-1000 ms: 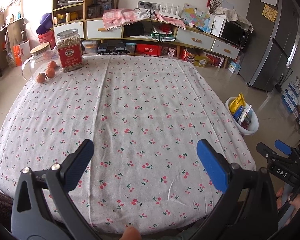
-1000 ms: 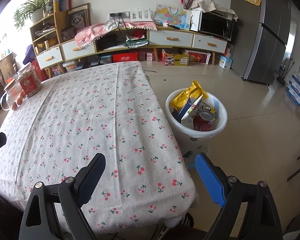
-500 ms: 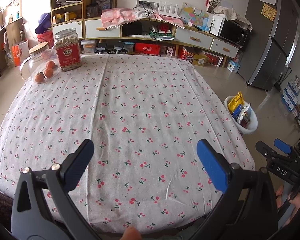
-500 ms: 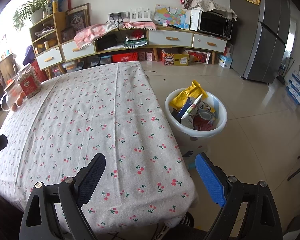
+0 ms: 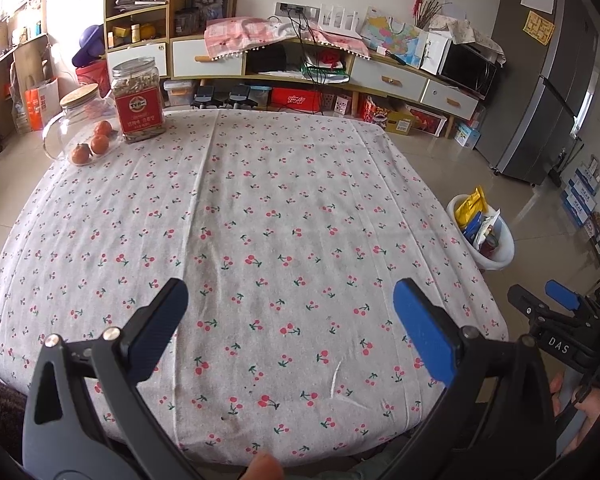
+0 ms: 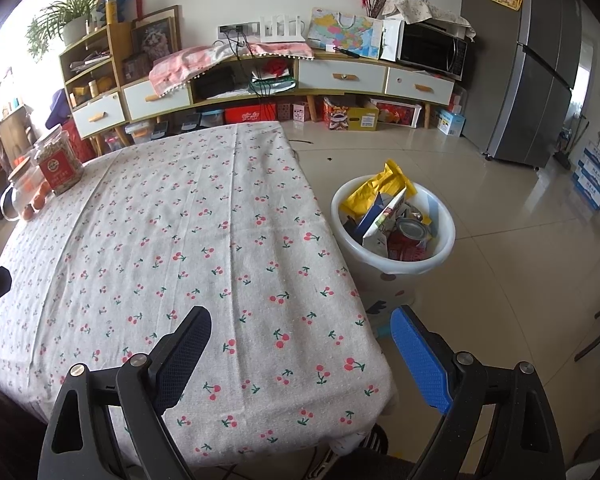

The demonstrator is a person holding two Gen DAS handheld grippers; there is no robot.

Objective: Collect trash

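From your left wrist camera, your left gripper hangs over the near part of the table, its jaws spread wide with only the cherry-print cloth between them and nothing held. At the table's far left corner stand a red-labelled jar and, just beside it, a glass jug with small orange fruits in front. Off the table's right edge, on the floor, sits the white bin, already stuffed with trash. At the far right of this view you can see your right gripper and your fingers on its handle. From your right wrist camera, that right gripper is likewise wide open and empty, one finger over the tablecloth's near right corner, the other over the tiled floor. The bin stands close to the table's right side, holding a yellow wrapper, a carton and a can.
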